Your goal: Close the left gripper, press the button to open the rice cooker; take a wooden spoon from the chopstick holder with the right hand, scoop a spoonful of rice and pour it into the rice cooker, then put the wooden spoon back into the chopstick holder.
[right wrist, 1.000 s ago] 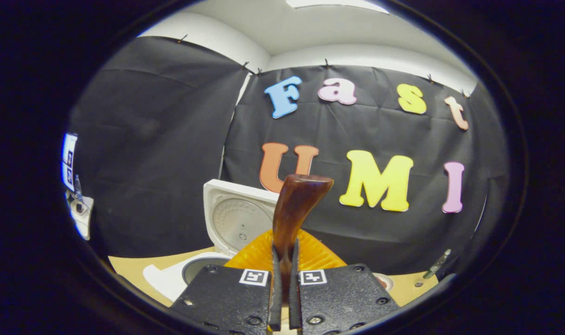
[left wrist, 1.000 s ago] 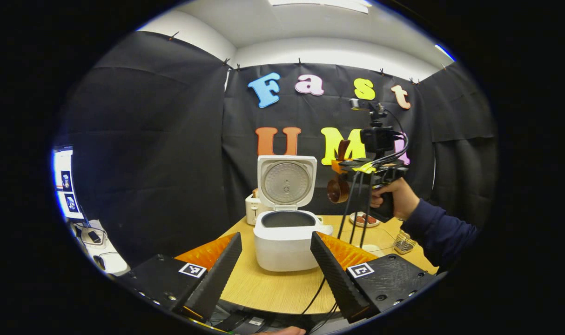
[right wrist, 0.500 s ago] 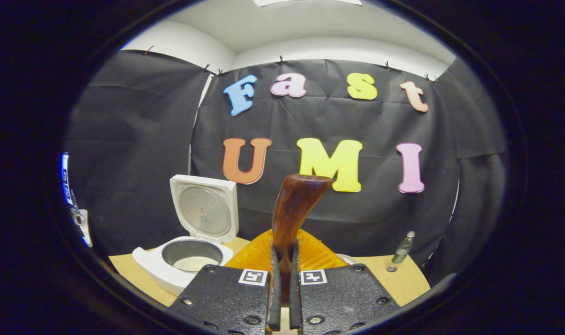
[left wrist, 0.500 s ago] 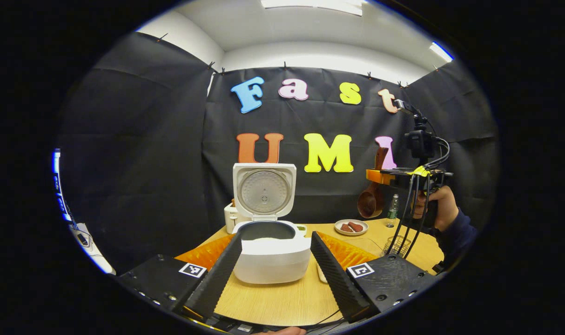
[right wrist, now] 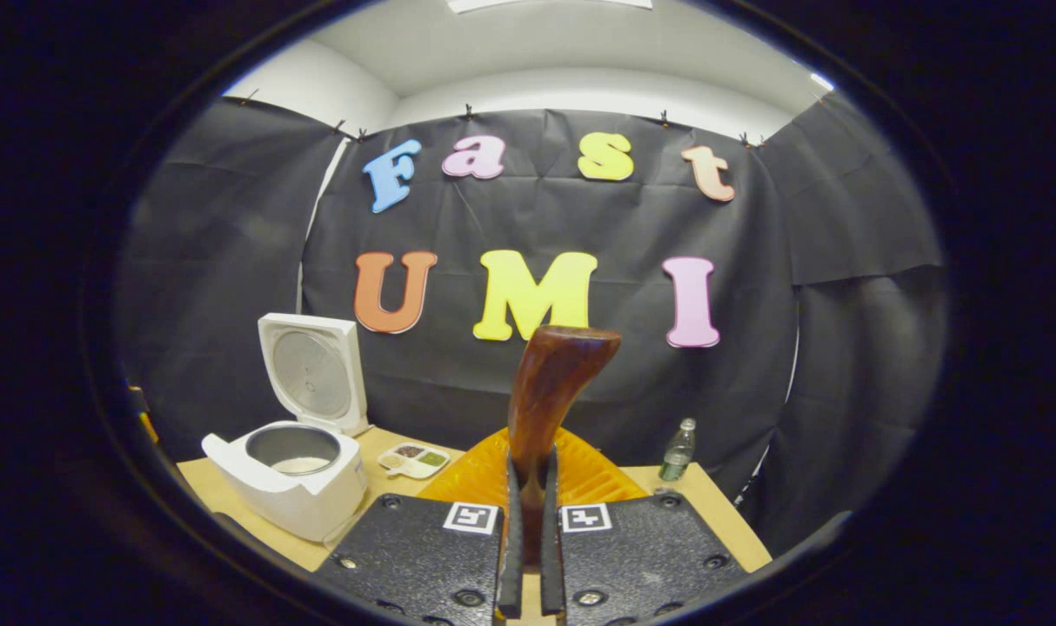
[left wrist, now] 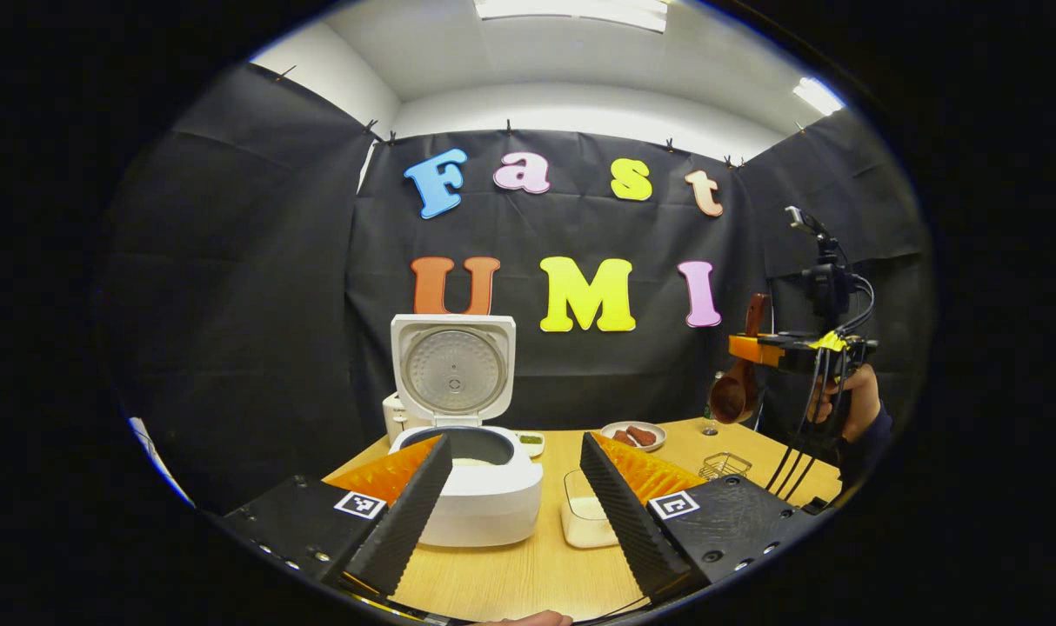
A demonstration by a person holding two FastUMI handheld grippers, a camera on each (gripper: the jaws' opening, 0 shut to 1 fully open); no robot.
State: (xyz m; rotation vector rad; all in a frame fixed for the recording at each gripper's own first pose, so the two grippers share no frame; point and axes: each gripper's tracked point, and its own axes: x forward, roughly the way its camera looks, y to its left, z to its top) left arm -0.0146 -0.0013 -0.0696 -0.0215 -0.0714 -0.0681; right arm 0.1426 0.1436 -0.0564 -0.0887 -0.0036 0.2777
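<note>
Already the rice cooker (left wrist: pixel 471 487) stands open with rice in its pot, so the step in hand looks like returning the wooden spoon (right wrist: pixel 550 391) to the chopstick holder (left wrist: pixel 725 466), well right of the cooker. The right gripper (right wrist: pixel 529 530) pinches the spoon's handle, bowl hanging down; the left gripper (left wrist: pixel 515 496) is spread, empty. Next: lower the spoon into the holder, then release

Rice cooker (left wrist: pixel 476 496) lid upright, pot mouth unobstructed; container (left wrist: pixel 584 522) just beside.
</note>
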